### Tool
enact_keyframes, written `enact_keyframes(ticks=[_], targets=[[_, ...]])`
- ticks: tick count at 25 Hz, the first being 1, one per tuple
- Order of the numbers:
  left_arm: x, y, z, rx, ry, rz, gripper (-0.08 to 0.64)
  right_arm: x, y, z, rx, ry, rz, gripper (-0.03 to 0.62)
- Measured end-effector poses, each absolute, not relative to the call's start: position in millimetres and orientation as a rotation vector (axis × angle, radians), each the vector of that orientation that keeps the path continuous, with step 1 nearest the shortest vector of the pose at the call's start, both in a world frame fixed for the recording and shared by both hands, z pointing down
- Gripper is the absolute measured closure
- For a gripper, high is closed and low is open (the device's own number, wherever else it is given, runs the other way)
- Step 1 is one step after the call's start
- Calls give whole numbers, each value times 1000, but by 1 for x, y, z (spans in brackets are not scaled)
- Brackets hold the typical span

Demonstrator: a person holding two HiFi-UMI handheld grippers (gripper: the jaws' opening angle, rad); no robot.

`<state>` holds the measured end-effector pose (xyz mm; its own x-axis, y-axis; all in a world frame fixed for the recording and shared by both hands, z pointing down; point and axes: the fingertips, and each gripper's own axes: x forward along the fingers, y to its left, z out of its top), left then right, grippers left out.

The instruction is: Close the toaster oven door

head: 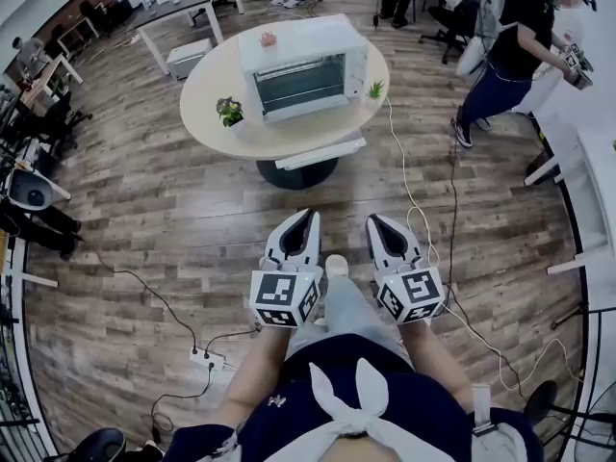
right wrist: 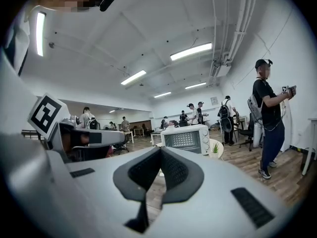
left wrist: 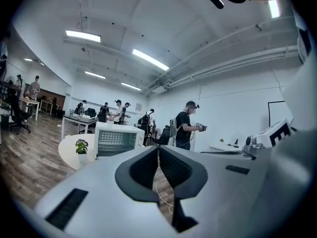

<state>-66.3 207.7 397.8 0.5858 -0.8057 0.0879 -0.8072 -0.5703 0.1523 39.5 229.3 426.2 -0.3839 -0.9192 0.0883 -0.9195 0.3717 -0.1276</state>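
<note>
toaster oven sits on the round table, straight ahead and well apart from both grippers, its front facing the person (whether its door hangs open i cannot tell from here). left gripper and right gripper are both closed on nothing, level, side by side, neither clearly nearer.
</note>
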Motion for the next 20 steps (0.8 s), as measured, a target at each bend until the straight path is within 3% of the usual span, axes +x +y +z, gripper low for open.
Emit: enact_keyframes(ticks=[15, 20], targets=[[-72, 107, 406, 2616, -1402, 39, 531, 57, 125, 443, 1718, -2573, 291, 583], [-75, 74, 415, 2590, -1420, 104, 388, 68, 91, 451, 1707, -2560, 335, 511]])
